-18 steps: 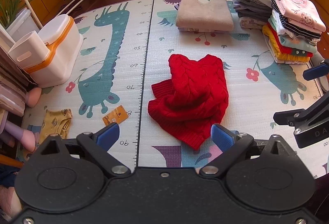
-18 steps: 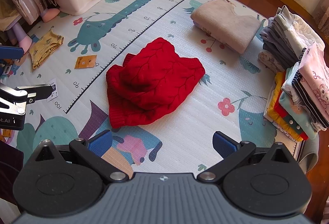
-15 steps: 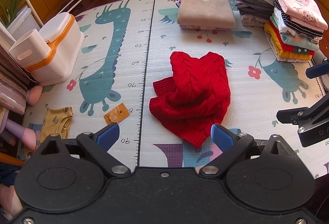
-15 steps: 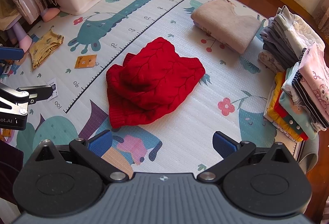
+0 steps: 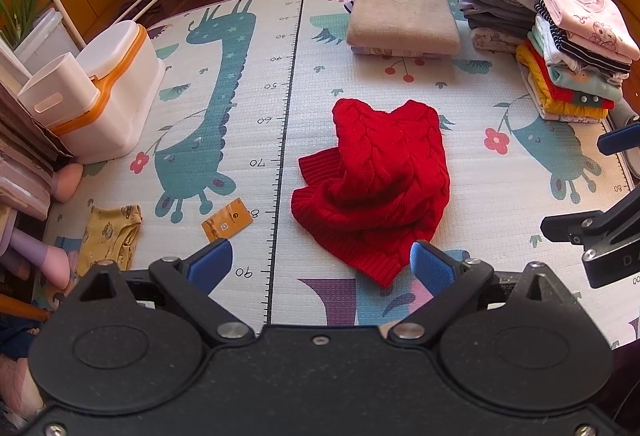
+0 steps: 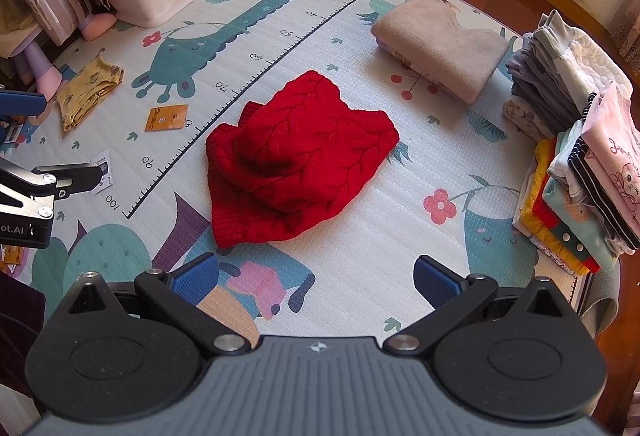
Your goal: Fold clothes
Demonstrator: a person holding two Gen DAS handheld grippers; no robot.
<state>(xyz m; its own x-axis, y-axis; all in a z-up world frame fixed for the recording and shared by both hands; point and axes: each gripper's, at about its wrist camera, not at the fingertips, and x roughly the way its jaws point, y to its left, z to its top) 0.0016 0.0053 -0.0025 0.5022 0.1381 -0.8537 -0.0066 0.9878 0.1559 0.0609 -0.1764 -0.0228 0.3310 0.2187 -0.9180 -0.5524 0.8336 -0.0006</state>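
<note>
Red sweater bunched on play mat, both grippers clear

Red sweater lies crumpled mid-mat, nothing on it. Beyond it: folded beige garment; clothes stack farther right; orange card left. Ribbed hem nearest the cameras, long axis away. Left hand-held gripper and right hand-held gripper spread wide, empty

Bright daylight flooding play mat, soft shadows lying short; fisheye bending edges, corners darkening; focus staying sharp.
</note>
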